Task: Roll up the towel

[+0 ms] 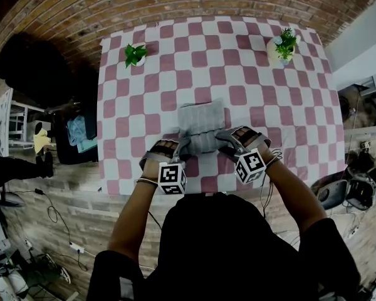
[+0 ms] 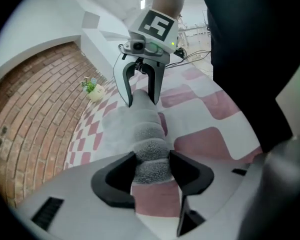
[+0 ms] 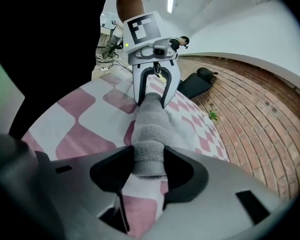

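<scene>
A: In the head view, where is the towel (image 1: 200, 125)?
B: On the pink-and-white checked worktop (image 1: 250, 74), toward the near edge and about midway across. Its far part lies flat, and its near part is gathered into a roll between the two tools

A: And the tools themselves?
B: The left tool (image 1: 183, 145) is at the roll's left end and the right tool (image 1: 225, 140) at its right end, each angled in toward the other. A potted plant (image 1: 135, 54) stands near the far left corner and a second plant (image 1: 284, 44) near the far right, both well apart from the towel

A: What does the left gripper view show?
B: The left tool (image 2: 151, 165) is clamped on the thick end of the roll, its dark pads pressing the grey terry from both sides. The towel (image 2: 140, 121) runs on along the worktop (image 2: 215, 139) to the right tool (image 2: 141, 102), which straddles the other end

A: And the right gripper view?
B: It mirrors that. The right tool (image 3: 149, 159) grips its end of the roll, the pads squeezing the cloth. The towel (image 3: 151, 119) stretches across to the left tool (image 3: 152, 103), with its flat part spread to the right, on the side of the brick floor (image 3: 250, 119)
</scene>
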`<action>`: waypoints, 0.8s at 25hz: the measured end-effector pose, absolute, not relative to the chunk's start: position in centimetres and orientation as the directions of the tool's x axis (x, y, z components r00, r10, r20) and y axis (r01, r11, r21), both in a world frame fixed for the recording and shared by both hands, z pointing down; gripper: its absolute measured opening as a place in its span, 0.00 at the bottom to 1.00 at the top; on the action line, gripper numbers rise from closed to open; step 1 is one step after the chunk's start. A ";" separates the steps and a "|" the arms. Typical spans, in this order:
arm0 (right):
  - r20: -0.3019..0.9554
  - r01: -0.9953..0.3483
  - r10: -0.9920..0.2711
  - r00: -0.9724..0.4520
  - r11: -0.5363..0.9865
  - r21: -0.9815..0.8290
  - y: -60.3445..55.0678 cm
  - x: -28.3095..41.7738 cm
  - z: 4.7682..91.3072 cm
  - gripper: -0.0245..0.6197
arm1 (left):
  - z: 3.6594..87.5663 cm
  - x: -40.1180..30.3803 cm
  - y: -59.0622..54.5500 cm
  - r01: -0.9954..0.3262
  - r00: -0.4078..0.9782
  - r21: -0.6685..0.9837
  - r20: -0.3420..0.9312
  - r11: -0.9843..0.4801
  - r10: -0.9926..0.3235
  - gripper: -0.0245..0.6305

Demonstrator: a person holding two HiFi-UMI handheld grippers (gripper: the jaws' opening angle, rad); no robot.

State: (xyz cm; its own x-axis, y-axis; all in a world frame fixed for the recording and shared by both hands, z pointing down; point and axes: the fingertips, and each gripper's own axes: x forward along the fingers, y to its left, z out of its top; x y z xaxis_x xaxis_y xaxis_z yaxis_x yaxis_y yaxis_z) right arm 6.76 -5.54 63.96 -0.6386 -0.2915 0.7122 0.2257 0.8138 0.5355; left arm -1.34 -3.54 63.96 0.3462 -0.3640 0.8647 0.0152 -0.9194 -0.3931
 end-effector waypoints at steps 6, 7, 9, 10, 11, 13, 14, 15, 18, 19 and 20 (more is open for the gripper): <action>0.736 0.183 -0.240 -0.634 0.877 0.444 -4.0 7.3 63.6 0.30 | 63.6 -1.0 -2.5 0.028 0.355 -0.336 0.884 -0.941 -0.305 0.34; 0.743 0.178 -0.211 -0.635 0.896 0.407 -3.4 7.3 63.5 0.29 | 63.4 -1.0 -1.9 0.025 0.362 -0.314 0.888 -0.949 -0.284 0.34; 0.758 0.172 -0.127 -0.640 0.938 0.302 -1.7 7.6 63.1 0.29 | 63.1 -0.8 -0.2 0.013 0.383 -0.241 0.898 -0.970 -0.218 0.34; 0.763 0.172 -0.073 -0.642 0.957 0.236 -0.7 7.7 62.9 0.29 | 62.9 -0.6 0.8 0.015 0.394 -0.192 0.903 -0.981 -0.171 0.34; 0.765 0.176 -0.015 -0.644 0.970 0.167 0.3 7.8 62.7 0.30 | 62.8 -0.5 1.9 0.030 0.403 -0.139 0.908 -0.990 -0.115 0.34; 0.759 0.191 0.098 -0.643 0.981 0.036 2.0 8.1 62.4 0.30 | 62.6 -0.3 4.0 0.083 0.408 -0.034 0.913 -0.996 0.003 0.35; 0.752 0.195 0.152 -0.641 0.980 -0.032 2.7 8.2 62.3 0.30 | 62.6 -0.3 4.7 0.104 0.408 0.016 0.911 -0.994 0.058 0.35; 0.741 0.194 0.204 -0.640 0.976 -0.102 3.2 8.3 62.2 0.30 | 62.5 -0.3 5.1 0.115 0.410 0.066 0.906 -0.991 0.107 0.35; 0.689 0.168 0.308 -0.656 0.950 -0.264 3.3 8.1 61.9 0.30 | 62.5 -0.5 4.6 0.097 0.437 0.166 0.879 -0.981 0.192 0.36; 0.673 0.152 0.320 -0.667 0.942 -0.298 2.9 8.0 61.9 0.30 | 62.4 -0.6 3.9 0.079 0.451 0.180 0.871 -0.980 0.196 0.37; 0.659 0.132 0.323 -0.679 0.937 -0.323 2.3 7.9 61.8 0.31 | 62.3 -0.7 3.1 0.055 0.465 0.188 0.864 -0.981 0.192 0.38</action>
